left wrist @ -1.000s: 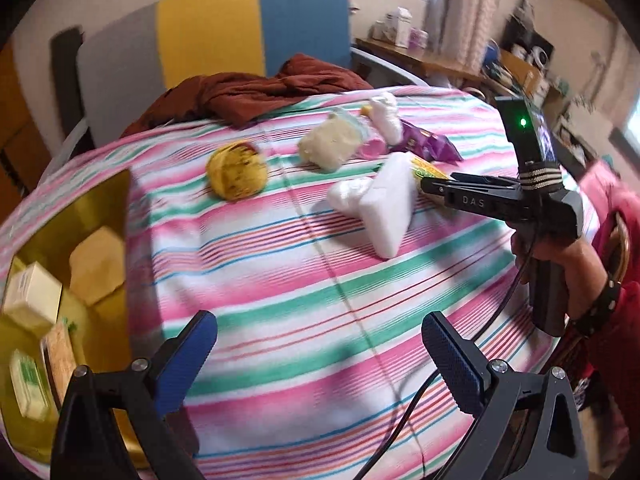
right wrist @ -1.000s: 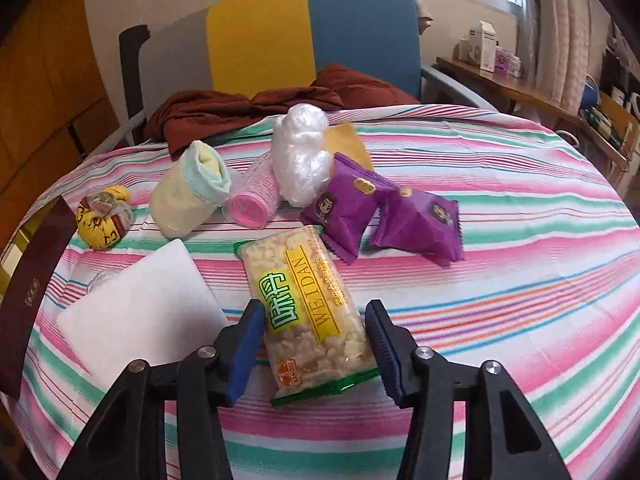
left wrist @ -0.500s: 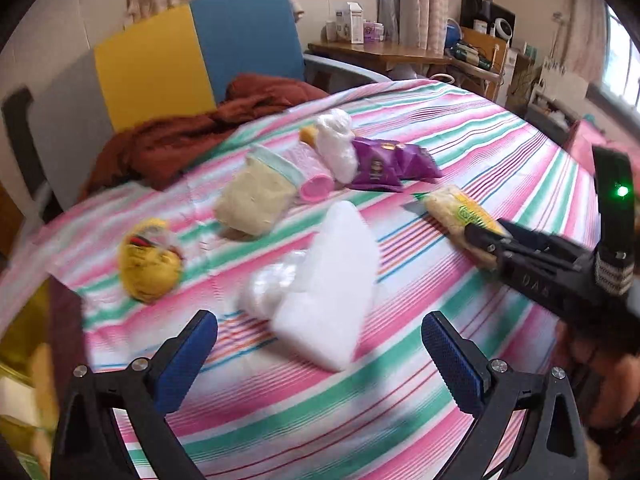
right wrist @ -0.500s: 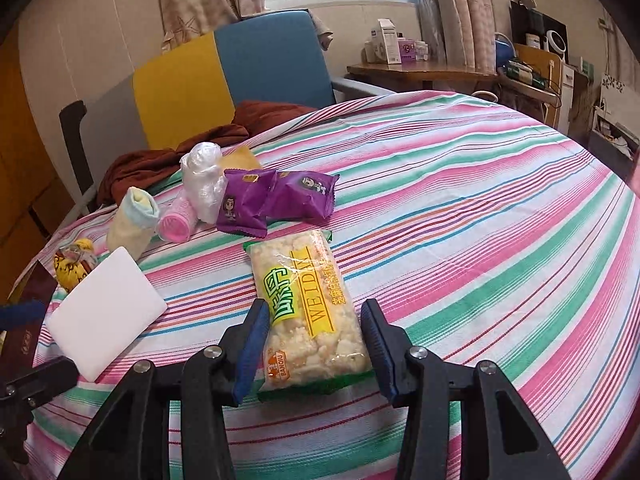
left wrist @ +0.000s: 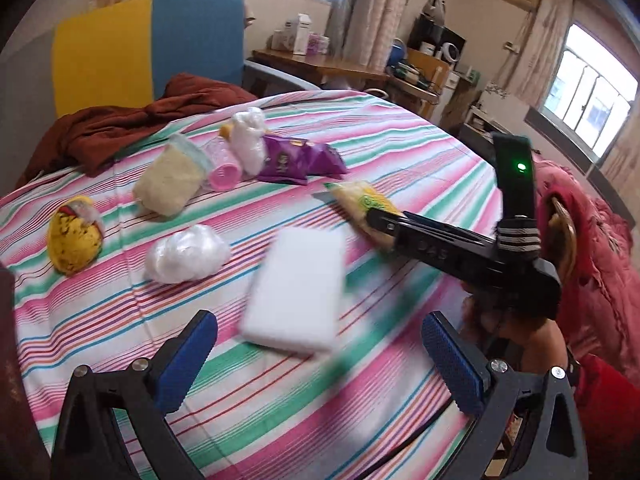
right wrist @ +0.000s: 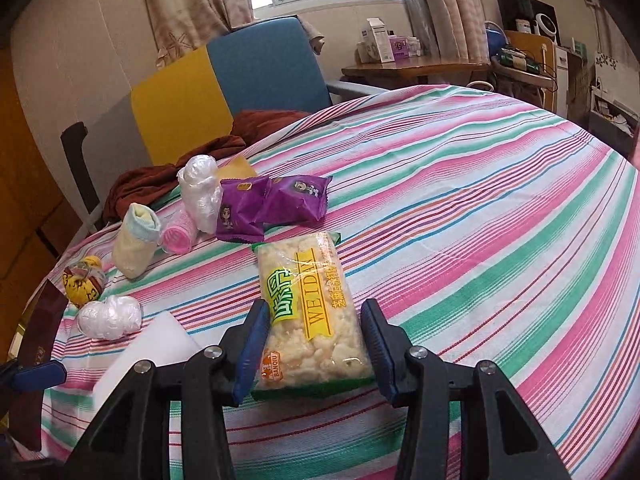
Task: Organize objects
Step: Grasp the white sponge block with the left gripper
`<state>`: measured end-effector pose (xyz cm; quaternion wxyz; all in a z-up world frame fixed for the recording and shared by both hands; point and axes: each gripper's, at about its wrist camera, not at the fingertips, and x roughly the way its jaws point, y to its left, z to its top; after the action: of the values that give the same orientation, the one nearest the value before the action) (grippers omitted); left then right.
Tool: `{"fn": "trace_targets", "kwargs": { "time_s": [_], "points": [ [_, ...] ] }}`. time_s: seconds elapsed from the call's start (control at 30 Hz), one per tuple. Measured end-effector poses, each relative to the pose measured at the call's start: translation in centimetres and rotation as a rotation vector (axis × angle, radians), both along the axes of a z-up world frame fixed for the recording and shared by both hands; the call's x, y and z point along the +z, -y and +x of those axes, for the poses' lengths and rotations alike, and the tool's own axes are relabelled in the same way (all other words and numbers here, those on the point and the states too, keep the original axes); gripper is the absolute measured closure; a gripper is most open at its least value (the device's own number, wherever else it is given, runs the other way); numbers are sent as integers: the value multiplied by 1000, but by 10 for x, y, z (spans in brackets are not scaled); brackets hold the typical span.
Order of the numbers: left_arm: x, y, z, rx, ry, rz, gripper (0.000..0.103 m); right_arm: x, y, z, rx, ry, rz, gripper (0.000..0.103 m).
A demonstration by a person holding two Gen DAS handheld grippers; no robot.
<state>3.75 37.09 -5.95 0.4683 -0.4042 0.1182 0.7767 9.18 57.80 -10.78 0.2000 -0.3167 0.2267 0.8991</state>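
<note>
Snack bag point(right wrist: 310, 312): clear crinkly packet of puffed pieces, flat on the striped tablecloth point(right wrist: 480, 240).
Right gripper point(right wrist: 312, 348): blue pads clamped on the bag's sides.
Left gripper point(left wrist: 320, 356): fingers wide apart, nothing between.
Nearby: white foam block point(left wrist: 296, 288), purple packets point(right wrist: 276, 204), crumpled plastic wad point(left wrist: 186, 254).

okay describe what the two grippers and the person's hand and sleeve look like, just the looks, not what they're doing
Both grippers are black frames with silver bolts and blue textured pads on the fingers. The right gripper carries an upright black block with a green light, a striped band below it and faint lettering on its side. A black cable trails beneath. The hand has a dark wristband and a red sleeve.
</note>
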Motion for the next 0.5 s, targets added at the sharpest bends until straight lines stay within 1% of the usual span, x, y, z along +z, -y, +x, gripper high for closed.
{"fn": "trace_targets", "kwargs": {
  "time_s": [0.03, 0.1, 0.2, 0.23, 0.33, 0.37, 0.4, 0.43, 0.47, 0.5],
  "points": [
    [-1, -2, -2, 22, -12, -21, 0, 0, 0, 1, -1, -4, -4, 56],
    [-5, -7, -8, 27, -12, -45, 1, 0, -1, 1, -2, -7, -8, 56],
    [-12, -19, -9, 1, -27, -84, 0, 0, -1, 1, -6, -9, -5, 57],
    [-17, -27, -9, -12, -32, -114, 1, 0, -1, 1, -9, -9, -4, 57],
    [-28, -39, -13, -17, -38, -160, 1, 0, -1, 1, -12, -7, 1, 58],
    [-32, -41, -15, -17, -30, -166, 2, 0, -1, 1, -13, -7, 1, 58],
    [-37, -44, -17, -20, -20, -172, 6, 0, -1, 1, -13, -8, 1, 58],
    [-41, -46, -19, -20, -15, -184, 12, 0, -1, 1, -14, -7, 2, 58],
    [-42, -47, -19, -14, -34, -190, 13, 0, -1, 0, -14, -6, 2, 58],
    [-41, -46, -18, -13, -48, -187, 16, 0, 0, 0, -15, -6, 4, 58]
  ]
}}
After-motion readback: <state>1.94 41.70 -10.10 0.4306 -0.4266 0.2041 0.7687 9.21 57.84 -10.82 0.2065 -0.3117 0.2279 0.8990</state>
